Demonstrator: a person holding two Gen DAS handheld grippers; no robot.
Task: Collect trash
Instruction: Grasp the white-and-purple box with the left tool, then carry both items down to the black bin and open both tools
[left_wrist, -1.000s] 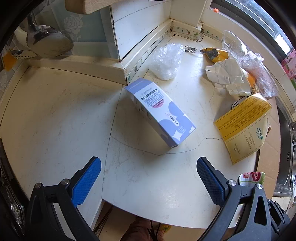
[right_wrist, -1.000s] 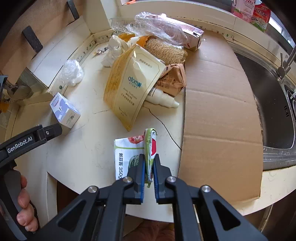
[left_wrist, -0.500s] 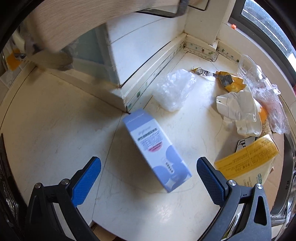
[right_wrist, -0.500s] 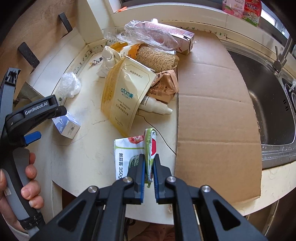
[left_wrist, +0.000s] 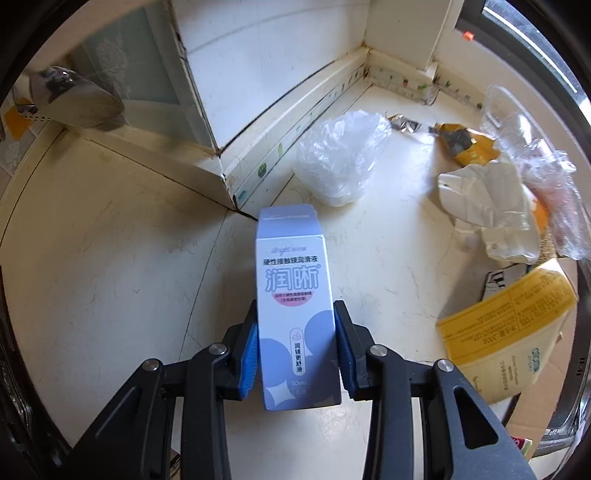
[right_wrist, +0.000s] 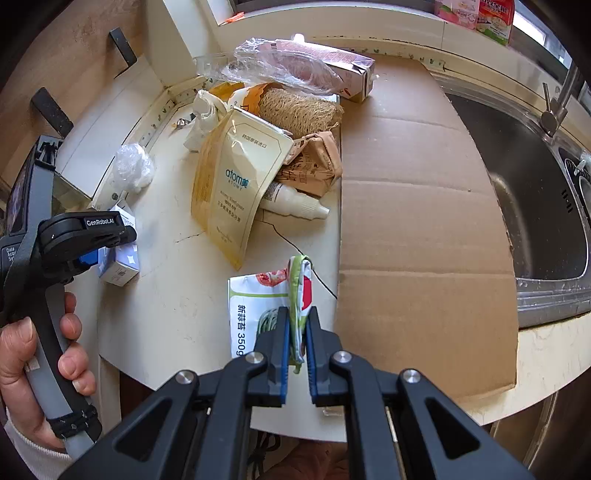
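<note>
My left gripper (left_wrist: 297, 350) is shut on a small white-and-lilac carton (left_wrist: 295, 295) with Chinese print, which lies on the cream counter (left_wrist: 110, 277); its blue pads press the carton's two long sides. The carton (right_wrist: 123, 258) and left gripper (right_wrist: 88, 243) also show at the left of the right wrist view. My right gripper (right_wrist: 297, 343) is shut on a folded green-and-white food wrapper (right_wrist: 258, 306) at the counter's front edge. Other trash lies further back: a crumpled clear bag (left_wrist: 340, 158), a yellow pouch (right_wrist: 236, 184), white crumpled paper (left_wrist: 491, 206).
A flat cardboard sheet (right_wrist: 417, 229) covers the counter to the right, with a steel sink (right_wrist: 535, 192) beyond it. A pile with a loofah (right_wrist: 299, 110), brown paper bag (right_wrist: 314, 162), dropper bottle (right_wrist: 295, 201) and clear plastic (right_wrist: 280, 66) sits at the back. A ladle (left_wrist: 74, 99) hangs at left.
My left gripper moved forward over the carton and shut on its sides; it was wide open before. The right gripper stayed shut on the wrapper.
</note>
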